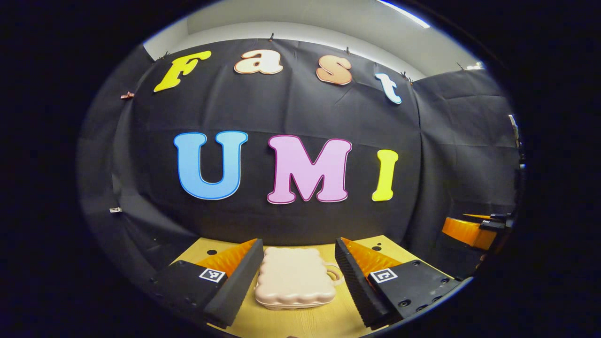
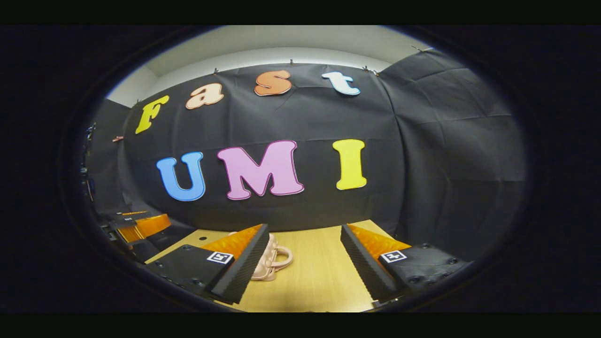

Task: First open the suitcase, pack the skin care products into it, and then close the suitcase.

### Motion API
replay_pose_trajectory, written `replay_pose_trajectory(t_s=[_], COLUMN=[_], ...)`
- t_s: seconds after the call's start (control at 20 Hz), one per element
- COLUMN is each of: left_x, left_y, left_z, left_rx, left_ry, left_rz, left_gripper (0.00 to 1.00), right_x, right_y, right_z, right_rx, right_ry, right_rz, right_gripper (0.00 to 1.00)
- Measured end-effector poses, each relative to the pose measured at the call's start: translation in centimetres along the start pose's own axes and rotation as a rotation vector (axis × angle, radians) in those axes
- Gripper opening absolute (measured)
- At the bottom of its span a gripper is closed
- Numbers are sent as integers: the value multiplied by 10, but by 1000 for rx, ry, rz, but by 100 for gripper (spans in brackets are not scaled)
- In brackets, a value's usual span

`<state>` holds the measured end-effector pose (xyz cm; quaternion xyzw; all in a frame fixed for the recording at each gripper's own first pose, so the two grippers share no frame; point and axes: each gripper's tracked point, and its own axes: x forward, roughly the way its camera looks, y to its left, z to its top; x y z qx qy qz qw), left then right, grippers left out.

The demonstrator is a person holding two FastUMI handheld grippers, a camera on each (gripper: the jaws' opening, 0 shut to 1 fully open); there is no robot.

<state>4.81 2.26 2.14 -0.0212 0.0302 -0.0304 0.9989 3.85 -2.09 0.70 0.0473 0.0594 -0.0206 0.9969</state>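
You're still on step one; suitcase [image 1: 295,278] lies closed on the table [image 1: 310,324], both claws, left [image 1: 295,281] and right [image 2: 300,267], released; next, work that lid up.

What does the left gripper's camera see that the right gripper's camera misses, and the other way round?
Left gripper view: the whole scalloped lid of the closed pale pink suitcase, lying flat between the open fingers of the left gripper, handle to the right.

Right gripper view: the suitcase's handle end from the side, peeking past one finger of the open right gripper, plus a bare stretch of wooden table ahead.

Both: the same suitcase, shut, on the same table, each gripper open and holding nothing, and the other gripper at the view's edge.
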Motion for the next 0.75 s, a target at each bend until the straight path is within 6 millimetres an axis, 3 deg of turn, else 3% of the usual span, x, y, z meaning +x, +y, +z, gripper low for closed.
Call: replay_pose_trajectory(t_s=[0.35, 0.75], left_x=[4, 2], left_y=[-1, 15], left_z=[-9, -18], left_rx=[-40, -83], left_ry=[16, 37], left_rz=[11, 32], left_gripper=[96, 96], right_x=[-3, 0], right_y=[9, 12], right_z=[-1, -9], right_rx=[-31, -24], right_ry=[11, 28], right_rz=[26, 35], right_gripper=[98, 97])
